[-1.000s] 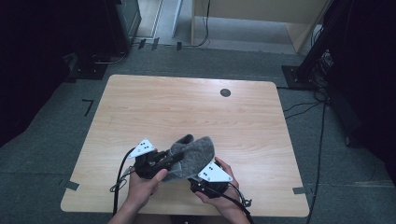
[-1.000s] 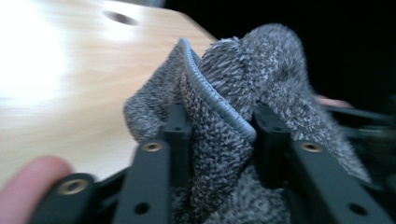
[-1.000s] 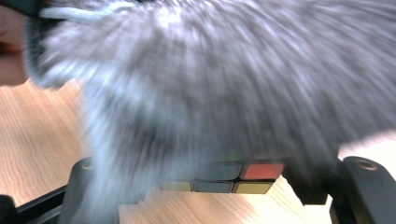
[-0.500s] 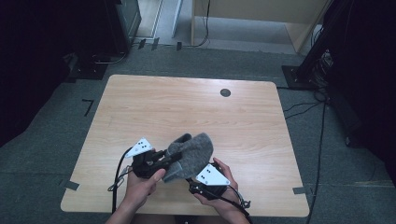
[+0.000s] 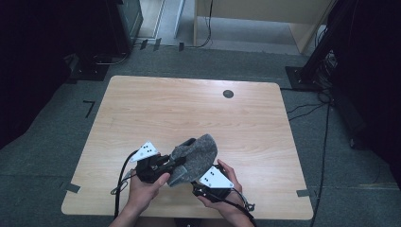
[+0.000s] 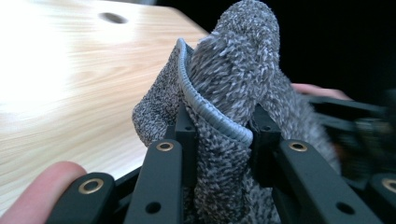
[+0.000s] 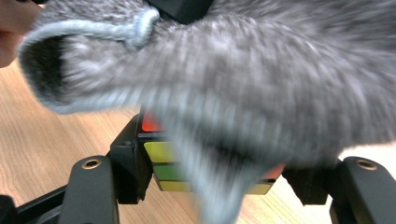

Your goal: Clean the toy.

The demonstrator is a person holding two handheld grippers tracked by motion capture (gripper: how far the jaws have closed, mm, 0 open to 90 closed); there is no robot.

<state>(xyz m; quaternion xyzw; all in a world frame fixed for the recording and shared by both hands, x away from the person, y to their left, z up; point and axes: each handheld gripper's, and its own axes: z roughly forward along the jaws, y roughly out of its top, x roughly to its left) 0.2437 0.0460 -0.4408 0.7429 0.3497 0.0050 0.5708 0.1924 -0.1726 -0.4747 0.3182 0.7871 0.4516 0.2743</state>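
Now the left gripper (image 6: 219, 135) has just been closing, and its jaws pinch the rim of a grey fuzzy sock (image 6: 233, 84). Under the sock, the right gripper (image 7: 219, 172) clamps a coloured puzzle cube (image 7: 161, 163). Both hands hold these things just above the near edge of the desk (image 5: 189, 109).
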